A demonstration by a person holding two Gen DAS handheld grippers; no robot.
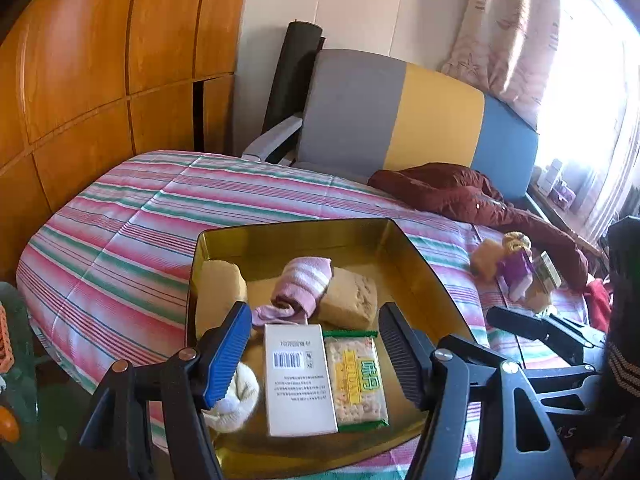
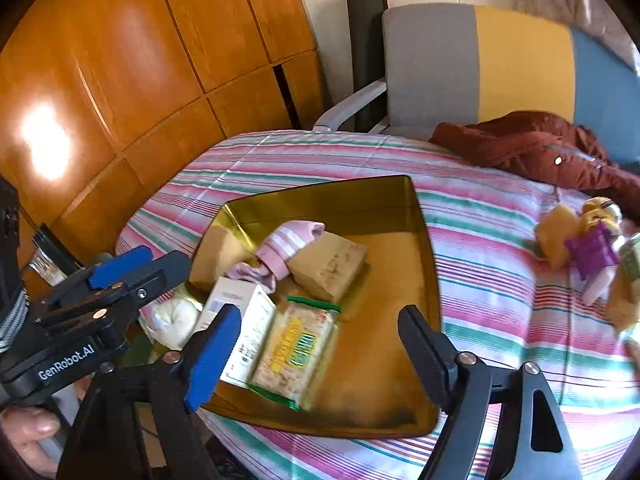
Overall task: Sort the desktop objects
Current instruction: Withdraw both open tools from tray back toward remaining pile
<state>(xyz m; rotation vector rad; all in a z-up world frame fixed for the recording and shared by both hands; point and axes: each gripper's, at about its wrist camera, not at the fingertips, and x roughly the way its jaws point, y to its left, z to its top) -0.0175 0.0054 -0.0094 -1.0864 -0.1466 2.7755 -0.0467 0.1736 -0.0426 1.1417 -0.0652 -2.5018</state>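
A gold tray [image 1: 424,264] [image 2: 424,240] lies on the striped bedspread. In it are a white box [image 1: 298,380] [image 2: 250,320], a green-edged snack pack [image 1: 356,380] [image 2: 296,348], a pink striped sock [image 1: 300,284] [image 2: 280,248], a tan sponge block [image 1: 350,298] [image 2: 328,268], a yellow sponge [image 1: 222,284] and a white sock ball [image 1: 240,396] [image 2: 174,320]. My left gripper [image 1: 316,352] is open above the tray's near side, empty. My right gripper [image 2: 320,356] is open and empty over the tray. A doll in purple [image 1: 516,268] [image 2: 592,248] and yellow sponges [image 1: 486,260] [image 2: 554,236] lie to the right.
A dark red jacket [image 1: 460,192] [image 2: 532,144] lies at the back of the bed. A grey, yellow and blue headboard [image 1: 400,120] stands behind it. A wooden wardrobe [image 1: 100,60] fills the left. The right gripper shows in the left wrist view [image 1: 536,328].
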